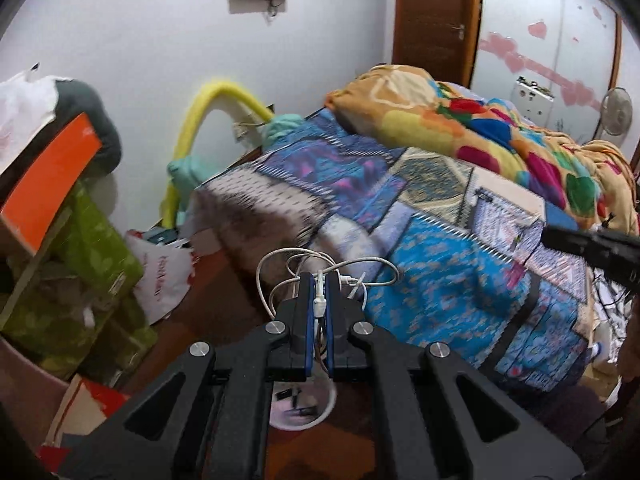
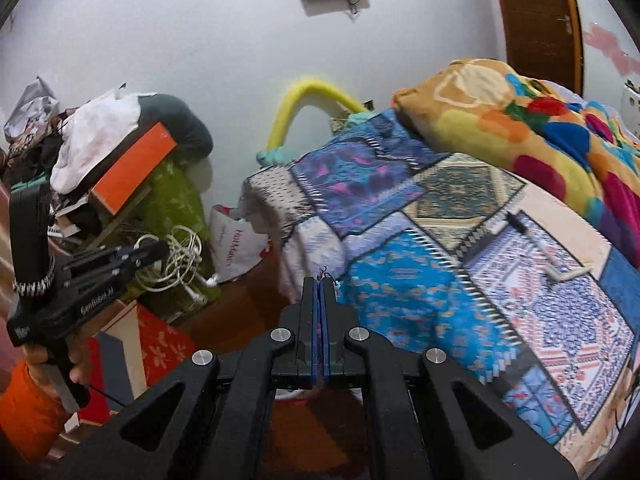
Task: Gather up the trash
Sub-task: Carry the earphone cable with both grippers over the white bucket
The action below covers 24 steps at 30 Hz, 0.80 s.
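Note:
My left gripper (image 1: 318,280) is shut on a tangled white cable (image 1: 320,272) and holds it in the air beside the bed. The same bundle (image 2: 180,258) hangs from the left gripper (image 2: 158,250) at the left of the right wrist view. My right gripper (image 2: 319,282) is shut, with a small dark thread-like scrap (image 2: 323,271) pinched at its tips, near the bed's corner. A white round object (image 1: 304,408) lies on the floor below the left gripper, partly hidden.
A bed with a patchwork cover (image 2: 460,240) and a bright blanket (image 2: 540,132) fills the right. A cluttered pile with an orange box (image 2: 132,168) and green fabric stands at the left. A white plastic bag (image 2: 236,244) lies on the floor by the wall. A pen (image 2: 532,240) lies on the bed.

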Available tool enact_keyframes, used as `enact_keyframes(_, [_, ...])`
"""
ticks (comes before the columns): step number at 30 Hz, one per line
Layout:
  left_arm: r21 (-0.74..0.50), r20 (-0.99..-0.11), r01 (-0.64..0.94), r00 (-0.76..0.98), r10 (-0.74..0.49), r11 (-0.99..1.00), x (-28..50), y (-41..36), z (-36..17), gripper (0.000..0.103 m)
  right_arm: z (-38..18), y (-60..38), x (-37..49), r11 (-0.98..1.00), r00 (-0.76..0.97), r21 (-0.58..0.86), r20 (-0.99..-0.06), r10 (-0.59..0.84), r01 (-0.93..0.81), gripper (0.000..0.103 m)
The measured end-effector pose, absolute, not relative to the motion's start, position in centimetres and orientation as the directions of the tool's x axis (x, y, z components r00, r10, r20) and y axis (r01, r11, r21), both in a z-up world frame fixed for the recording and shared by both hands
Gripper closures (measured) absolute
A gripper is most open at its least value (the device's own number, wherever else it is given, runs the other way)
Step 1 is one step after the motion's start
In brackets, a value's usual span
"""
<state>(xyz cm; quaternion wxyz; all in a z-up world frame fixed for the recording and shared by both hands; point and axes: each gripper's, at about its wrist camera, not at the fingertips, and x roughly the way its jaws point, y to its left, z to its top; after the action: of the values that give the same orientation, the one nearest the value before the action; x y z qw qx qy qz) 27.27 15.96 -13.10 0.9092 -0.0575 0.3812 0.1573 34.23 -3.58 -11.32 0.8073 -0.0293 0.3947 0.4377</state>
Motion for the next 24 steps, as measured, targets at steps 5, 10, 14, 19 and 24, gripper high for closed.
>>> enact_keyframes(5, [0.006, -0.733, -0.364, 0.632, 0.251, 0.932, 24.4, 18.3, -15.5, 0.100, -12.1, -0.5, 33.0, 0.597, 0.271, 0.294, -0.685, 0.676, -0.746, 0.102])
enact_keyframes(10, [-0.031, -0.767, -0.395, 0.598, 0.231, 0.918, 22.9, 20.5, -18.6, 0.100, -13.4, 2.5, 31.6, 0.578, 0.233, 0.284, -0.715, 0.660, -0.765, 0.102])
enact_keyframes(14, [-0.044, -0.800, -0.421, 0.557, 0.220, 0.906, 22.0, 22.1, -21.5, 0.100, -14.8, 4.8, 30.6, 0.563, 0.201, 0.276, -0.741, 0.640, -0.779, 0.102])
enact_keyframes(19, [-0.083, -0.837, -0.453, 0.515, 0.185, 0.888, 21.5, 23.8, -25.3, 0.100, -17.6, 7.6, 29.8, 0.549, 0.148, 0.267, -0.788, 0.597, -0.792, 0.102])
enact_keyframes(24, [-0.118, -0.874, -0.485, 0.465, 0.141, 0.866, 21.3, 25.2, -29.2, 0.100, -20.5, 9.6, 29.6, 0.548, 0.079, 0.302, -0.821, 0.565, -0.780, 0.102])
